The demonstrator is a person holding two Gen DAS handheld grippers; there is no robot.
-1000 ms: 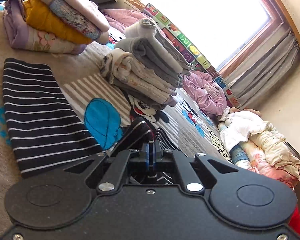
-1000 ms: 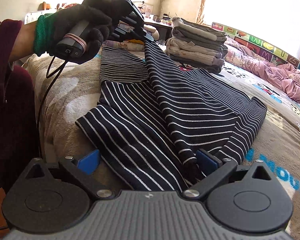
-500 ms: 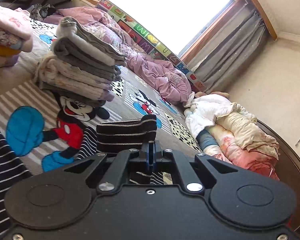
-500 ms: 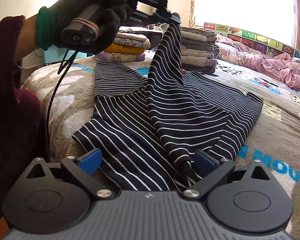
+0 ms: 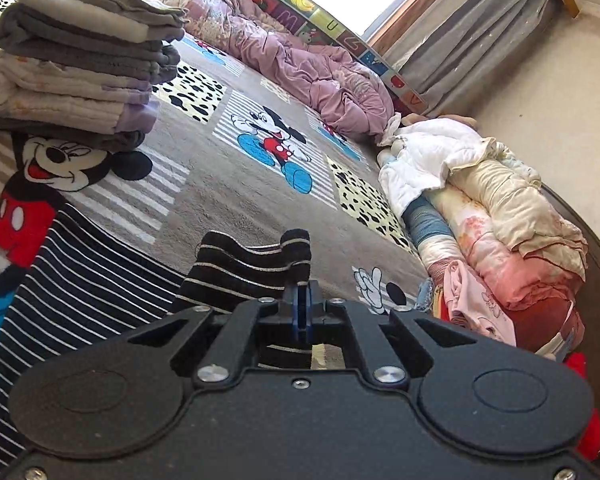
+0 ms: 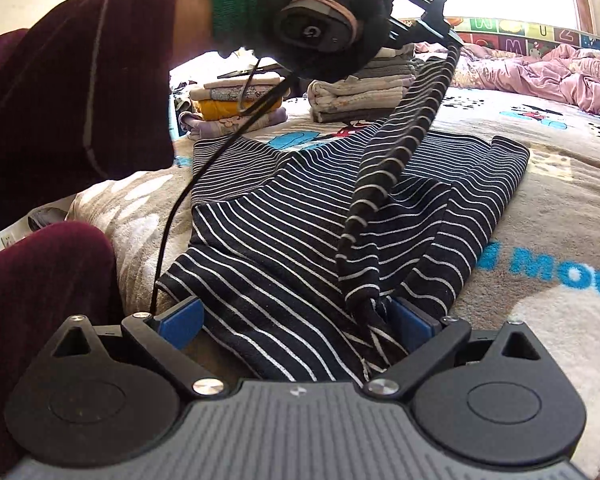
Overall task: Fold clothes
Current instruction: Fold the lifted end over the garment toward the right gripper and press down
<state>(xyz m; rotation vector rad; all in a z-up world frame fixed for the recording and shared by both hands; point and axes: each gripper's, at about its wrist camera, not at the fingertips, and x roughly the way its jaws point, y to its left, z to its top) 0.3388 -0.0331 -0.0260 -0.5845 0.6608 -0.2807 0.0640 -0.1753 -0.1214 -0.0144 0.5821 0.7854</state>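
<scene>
Our left tool [image 5: 302,296] is clamped on the cuff of the striped shirt [image 6: 320,216], holding its sleeve [image 6: 400,152] stretched above the bed [image 6: 540,240]. Our right tool [image 6: 296,318] gapes wide over the hem. Ahead stand two folded stacks [image 5: 76,60], a pink quilt [image 5: 320,68] and bundled bedding [image 5: 500,220]; the taut sleeve crosses our view.

The striped garment [image 6: 320,216] lies on the blanket [image 6: 540,208], folded stacks [image 6: 360,92] behind it, bedding [image 6: 560,68] right.
</scene>
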